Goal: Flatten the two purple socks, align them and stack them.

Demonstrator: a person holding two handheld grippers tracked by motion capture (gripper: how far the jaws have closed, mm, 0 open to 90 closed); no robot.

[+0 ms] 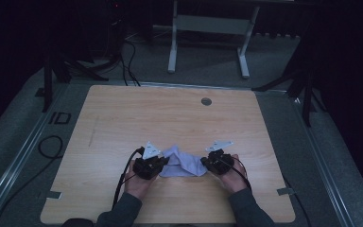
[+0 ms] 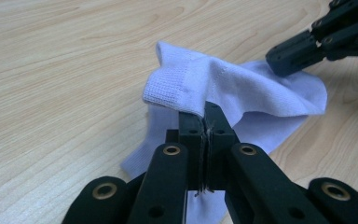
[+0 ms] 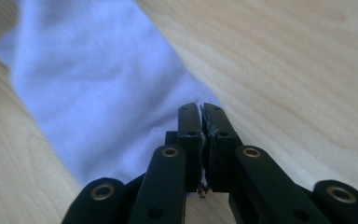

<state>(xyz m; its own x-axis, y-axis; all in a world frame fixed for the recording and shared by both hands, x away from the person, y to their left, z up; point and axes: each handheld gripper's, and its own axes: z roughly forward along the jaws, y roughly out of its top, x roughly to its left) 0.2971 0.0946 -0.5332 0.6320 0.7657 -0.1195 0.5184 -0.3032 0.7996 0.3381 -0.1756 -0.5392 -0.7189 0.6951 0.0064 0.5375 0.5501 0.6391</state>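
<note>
The pale lilac sock (image 1: 182,163) sits near the front edge of the wooden table (image 1: 170,113), a bit right of centre, rumpled and strung between the two grippers. In the left gripper view you can see its ribbed cuff (image 2: 177,86) folded over and pinched — the left gripper (image 2: 205,114) has its jaws clamped tight on that fold, no gap between them. The right gripper (image 3: 201,114) is closed too, with a sliver of fabric caught between the jaws at what looks like the other end of the sock, the rest spreading away flat on the wood.

So my read: both ends are grabbed and this is the hold-and-straighten stage, or the start of a fold. Next move probably calls for lifting a little and drawing the two ends apart evenly to pull the wrinkles out, then laying it down flat. Both grips have to stay firm, because the right one looks like it only has a thin bite of cloth and could slip.

Room-wise it's easy — lots of bare table ahead and to both sides, only a small round grommet (image 1: 206,101) far off near the back edge. The tight side is the front edge, close to the person's hands, so working away from the body seems safer.
</note>
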